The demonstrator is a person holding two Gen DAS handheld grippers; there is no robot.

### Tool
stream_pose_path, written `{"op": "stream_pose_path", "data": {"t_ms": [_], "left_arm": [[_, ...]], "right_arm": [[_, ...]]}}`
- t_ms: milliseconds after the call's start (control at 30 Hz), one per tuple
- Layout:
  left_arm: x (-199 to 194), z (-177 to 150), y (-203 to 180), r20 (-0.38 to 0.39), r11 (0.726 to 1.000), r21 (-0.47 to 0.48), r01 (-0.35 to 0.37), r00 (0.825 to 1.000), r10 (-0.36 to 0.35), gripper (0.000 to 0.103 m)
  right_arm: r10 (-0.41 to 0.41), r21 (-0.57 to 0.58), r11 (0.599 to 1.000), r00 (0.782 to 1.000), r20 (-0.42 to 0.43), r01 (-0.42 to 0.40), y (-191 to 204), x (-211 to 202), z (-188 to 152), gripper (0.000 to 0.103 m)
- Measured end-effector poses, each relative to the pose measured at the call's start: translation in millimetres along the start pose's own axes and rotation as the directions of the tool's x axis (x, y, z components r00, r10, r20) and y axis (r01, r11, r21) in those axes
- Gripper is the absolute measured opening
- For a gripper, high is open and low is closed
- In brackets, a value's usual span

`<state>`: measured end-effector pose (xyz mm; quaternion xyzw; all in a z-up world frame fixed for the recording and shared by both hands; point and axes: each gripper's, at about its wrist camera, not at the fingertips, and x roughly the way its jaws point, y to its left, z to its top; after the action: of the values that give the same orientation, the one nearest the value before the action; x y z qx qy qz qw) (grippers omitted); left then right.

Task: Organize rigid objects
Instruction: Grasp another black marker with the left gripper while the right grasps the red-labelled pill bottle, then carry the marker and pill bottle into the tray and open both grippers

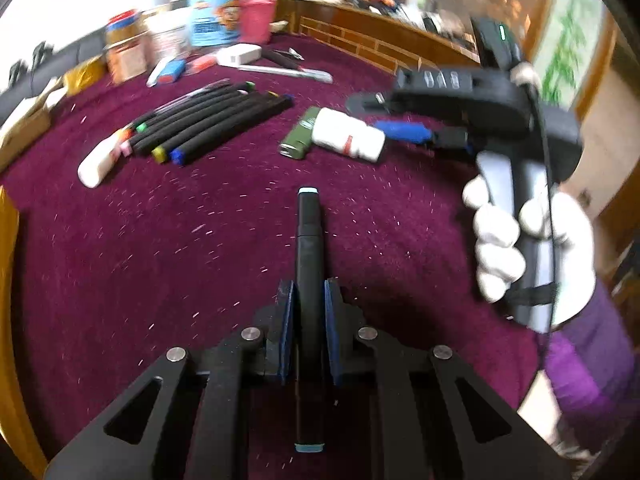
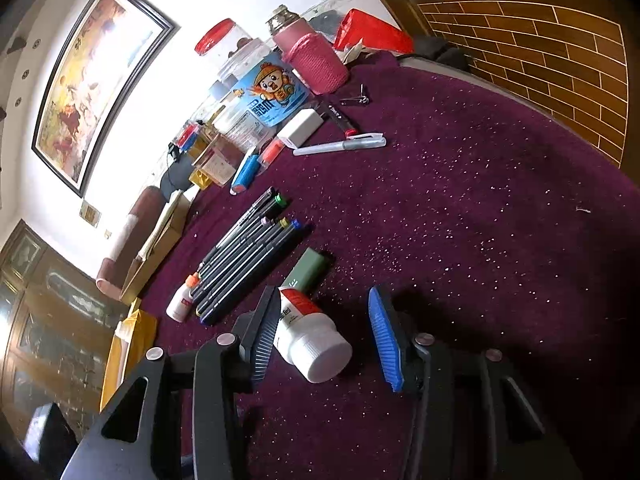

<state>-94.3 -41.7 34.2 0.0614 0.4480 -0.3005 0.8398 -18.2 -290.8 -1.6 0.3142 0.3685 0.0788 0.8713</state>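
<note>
Left wrist view: the left gripper (image 1: 307, 320) is clamped on a black marker with pale blue end caps (image 1: 307, 236), carried over the maroon-clothed bench (image 1: 120, 260); it is judged bound for the row of black markers (image 1: 208, 128), with bare cloth between.

Right wrist view: the right gripper (image 2: 324, 332) is held open around the lying white plastic bottle (image 2: 310, 336), one pad touching or nearly so; closing is called for; the green lighter (image 2: 310, 270) crowds its far end.

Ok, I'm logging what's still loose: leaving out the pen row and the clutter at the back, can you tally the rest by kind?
White bottles: 2 (capped bottle, glue bottle)
Green lighter: 1
Marker, in the left gripper: 1
Total: 4
</note>
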Motion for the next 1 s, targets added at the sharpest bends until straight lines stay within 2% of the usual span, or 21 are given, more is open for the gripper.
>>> {"op": "stream_pose_path", "data": {"t_ms": [133, 300, 367, 467, 600, 733, 767, 800, 833, 900, 1000], "left_arm": [[-25, -7, 14, 0.063, 0.995, -0.088, 0.057, 0.997, -0.052, 0.012], [-45, -13, 33, 0.12, 0.983, -0.155, 0.097, 0.99, -0.079, 0.012], [-55, -17, 40, 0.137, 0.979, -0.173, 0.104, 0.987, -0.08, 0.012], [-65, -24, 50, 0.16, 0.976, -0.19, 0.107, 0.984, -0.077, 0.012], [-75, -29, 66, 0.189, 0.967, -0.226, 0.114, 0.979, -0.071, 0.012], [-90, -39, 84, 0.22, 0.955, -0.273, 0.118, 0.974, -0.057, 0.012], [-92, -41, 87, 0.225, 0.953, -0.281, 0.115, 0.973, -0.051, 0.012], [-96, -43, 90, 0.23, 0.95, -0.29, 0.114, 0.972, -0.046, 0.012], [-99, -45, 95, 0.235, 0.947, -0.301, 0.114, 0.971, -0.042, 0.012], [-107, -51, 106, 0.248, 0.939, -0.325, 0.112, 0.968, -0.03, 0.012], [-123, -61, 126, 0.271, 0.924, -0.368, 0.101, 0.963, 0.002, 0.012]], "right_arm": [[-0.013, -0.007, 1.0, 1.0, 0.002, 0.013, 2, 0, -1, 0.042], [-0.052, -0.02, 0.998, 0.999, 0.001, 0.052, 6, -1, 0, 0.044], [-0.085, -0.048, 0.995, 0.996, -0.007, 0.084, 13, -2, 2, 0.044], [-0.128, -0.134, 0.984, 0.99, -0.066, 0.118, 30, 6, 6, 0.044], [-0.214, -0.283, 0.943, 0.971, -0.107, 0.176, 55, 21, 7, 0.043], [-0.318, -0.409, 0.878, 0.942, -0.108, 0.25, 71, 36, 0, 0.043], [-0.348, -0.434, 0.859, 0.932, -0.104, 0.272, 74, 39, -2, 0.04], [-0.365, -0.45, 0.847, 0.925, -0.104, 0.283, 75, 41, -5, 0.032], [-0.373, -0.454, 0.843, 0.922, -0.106, 0.289, 75, 43, -7, 0.031], [-0.369, -0.442, 0.849, 0.924, -0.102, 0.29, 74, 39, -9, 0.031], [-0.335, -0.394, 0.88, 0.934, -0.122, 0.264, 71, 30, -9, 0.031]]}}
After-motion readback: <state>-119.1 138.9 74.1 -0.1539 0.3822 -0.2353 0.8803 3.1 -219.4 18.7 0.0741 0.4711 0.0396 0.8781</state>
